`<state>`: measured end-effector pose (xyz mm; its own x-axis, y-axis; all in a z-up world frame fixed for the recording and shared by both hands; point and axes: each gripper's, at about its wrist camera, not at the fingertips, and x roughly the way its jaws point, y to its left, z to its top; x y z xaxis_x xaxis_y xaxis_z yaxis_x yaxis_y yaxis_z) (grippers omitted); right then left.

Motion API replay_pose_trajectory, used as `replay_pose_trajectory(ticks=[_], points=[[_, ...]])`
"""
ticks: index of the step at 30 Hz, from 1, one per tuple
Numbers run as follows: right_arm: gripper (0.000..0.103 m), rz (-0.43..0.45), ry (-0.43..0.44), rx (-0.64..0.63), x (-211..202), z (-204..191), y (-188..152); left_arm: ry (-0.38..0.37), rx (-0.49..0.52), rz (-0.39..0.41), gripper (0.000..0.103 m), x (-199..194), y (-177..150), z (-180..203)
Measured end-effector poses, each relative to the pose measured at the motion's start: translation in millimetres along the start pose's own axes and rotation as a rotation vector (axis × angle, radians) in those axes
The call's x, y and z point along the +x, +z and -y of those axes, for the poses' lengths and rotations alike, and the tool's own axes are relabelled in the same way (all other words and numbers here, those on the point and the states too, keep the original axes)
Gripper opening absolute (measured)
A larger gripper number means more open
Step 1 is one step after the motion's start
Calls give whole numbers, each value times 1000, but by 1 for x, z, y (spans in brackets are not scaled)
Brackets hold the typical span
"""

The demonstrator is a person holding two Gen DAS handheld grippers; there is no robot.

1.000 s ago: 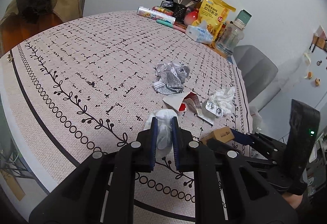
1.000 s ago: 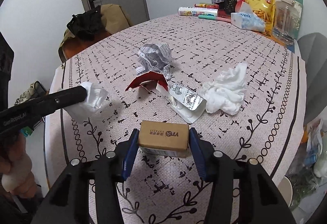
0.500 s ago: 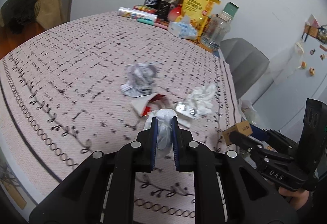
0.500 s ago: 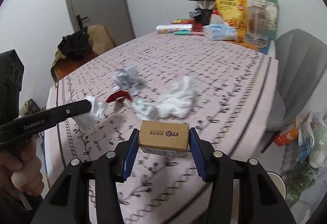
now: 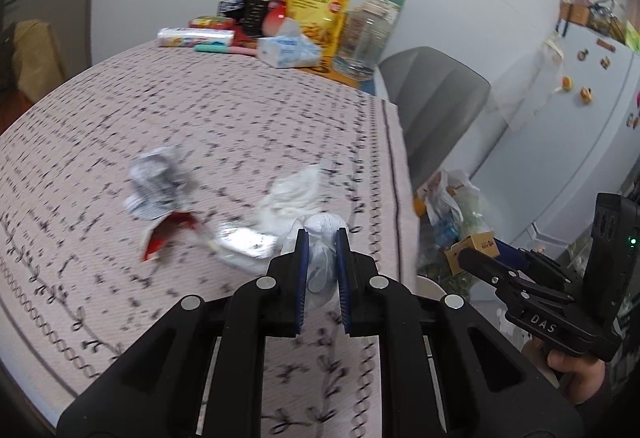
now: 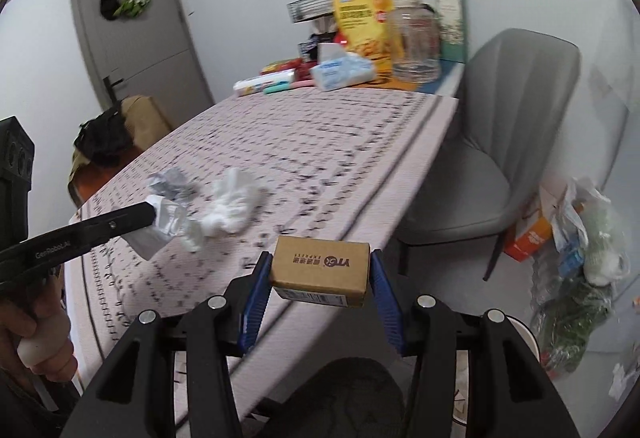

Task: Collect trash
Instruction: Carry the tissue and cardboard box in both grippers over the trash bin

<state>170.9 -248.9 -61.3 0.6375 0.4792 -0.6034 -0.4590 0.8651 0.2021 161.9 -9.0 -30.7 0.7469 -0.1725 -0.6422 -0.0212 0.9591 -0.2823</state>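
Left gripper (image 5: 322, 244), in its own view, is clamped narrowly on a white paper wad (image 5: 320, 238), held above the desk (image 5: 240, 118) near its edge; a crumpled tissue (image 5: 290, 194) and other scraps lie behind. From the right view, the right gripper (image 6: 318, 270) is closed wide on a cardboard box (image 6: 320, 268), past the desk edge. Judgement: keep both grips firm while carrying toward the trash bags (image 6: 580, 258) on the floor.

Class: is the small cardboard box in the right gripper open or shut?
Shut: the cardboard box shows unbroken faces, with no flap lifted, clamped between the right gripper fingers.
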Motion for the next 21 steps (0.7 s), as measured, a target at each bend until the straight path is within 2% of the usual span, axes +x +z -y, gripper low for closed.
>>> replay_pose_trajectory(ticks=[12, 21], points=[[49, 24, -102, 153, -21, 88, -28, -86, 124, -70, 14, 48, 10, 85], [49, 13, -188, 285, -27, 160, -65, -149, 200, -163, 14, 94, -5, 143]])
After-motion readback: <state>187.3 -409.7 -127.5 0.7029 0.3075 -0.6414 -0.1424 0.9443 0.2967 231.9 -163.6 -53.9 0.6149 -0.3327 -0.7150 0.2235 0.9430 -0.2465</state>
